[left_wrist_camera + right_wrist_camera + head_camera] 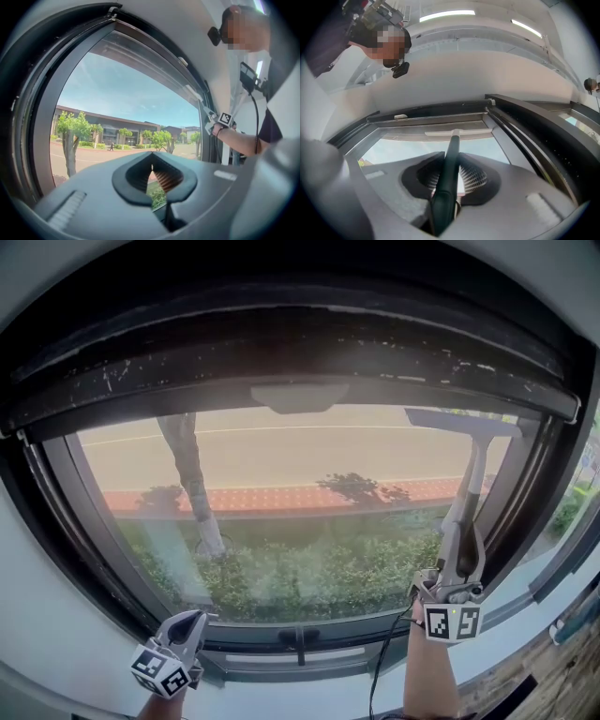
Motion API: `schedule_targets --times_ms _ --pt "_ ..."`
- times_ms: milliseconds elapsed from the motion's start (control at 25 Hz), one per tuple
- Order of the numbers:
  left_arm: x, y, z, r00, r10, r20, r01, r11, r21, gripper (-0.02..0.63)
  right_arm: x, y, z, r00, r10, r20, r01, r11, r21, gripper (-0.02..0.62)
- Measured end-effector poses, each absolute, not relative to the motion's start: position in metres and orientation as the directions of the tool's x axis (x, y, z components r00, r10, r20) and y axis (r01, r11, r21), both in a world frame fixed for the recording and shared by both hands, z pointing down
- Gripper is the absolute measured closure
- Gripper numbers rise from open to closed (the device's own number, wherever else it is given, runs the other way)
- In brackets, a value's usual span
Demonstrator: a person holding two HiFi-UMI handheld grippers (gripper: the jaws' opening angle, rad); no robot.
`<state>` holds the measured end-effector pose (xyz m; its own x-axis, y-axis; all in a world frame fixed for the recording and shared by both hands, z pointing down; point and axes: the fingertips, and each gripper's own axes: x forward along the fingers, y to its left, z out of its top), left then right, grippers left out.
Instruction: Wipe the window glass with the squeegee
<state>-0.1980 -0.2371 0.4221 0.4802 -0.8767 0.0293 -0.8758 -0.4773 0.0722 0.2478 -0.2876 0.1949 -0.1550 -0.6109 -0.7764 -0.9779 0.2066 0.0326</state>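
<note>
- A person works at a wide window with a two-jaw gripper in each hand. The window glass (300, 512) fills the middle of the head view, set in a dark window frame (281, 352).
- The right gripper (466, 542), at the lower right of the frame, is raised to the pane. Its jaws are clamped on the dark handle of the squeegee (476, 474). The right gripper view shows that handle pinched between the two ribbed pads.
- The squeegee stands nearly upright at the right side of the glass. Its pale blade lies crosswise at the upper right of the pane, just under the frame's top rail.
- The left gripper (190, 622) sits low at the lower left of the frame, near the bottom rail. The left gripper view shows the jaw tips drawn together with nothing between them.
- A black cable (382, 667) hangs just beside the person's right forearm (429, 681) at the bottom of the frame.
- A dark window handle (300, 641) sits at the middle of the bottom rail.
- Beyond the glass, a tree trunk (192, 484) stands at left and a hedge (319, 577) runs along the bottom. A red brick strip (281, 498) and a road (281, 451) lie above the hedge.
</note>
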Motion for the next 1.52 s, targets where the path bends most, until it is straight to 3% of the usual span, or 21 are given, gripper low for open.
schedule_targets --times_ms 1000,1520 --pt "-0.159 -0.219 0.448 0.551 -0.819 0.158 -0.832 -0.554 0.03 0.604 0.243 -0.266 0.298 -0.17 -0.73 -0.662 -0.965 0.258 -0.037 0.494" --pt "-0.154 -0.209 0.442 0.535 -0.834 0.131 -0.844 -0.535 0.043 0.604 0.242 -0.26 0.347 -0.207 -0.786 -0.583 -0.958 0.282 -0.041 0.494"
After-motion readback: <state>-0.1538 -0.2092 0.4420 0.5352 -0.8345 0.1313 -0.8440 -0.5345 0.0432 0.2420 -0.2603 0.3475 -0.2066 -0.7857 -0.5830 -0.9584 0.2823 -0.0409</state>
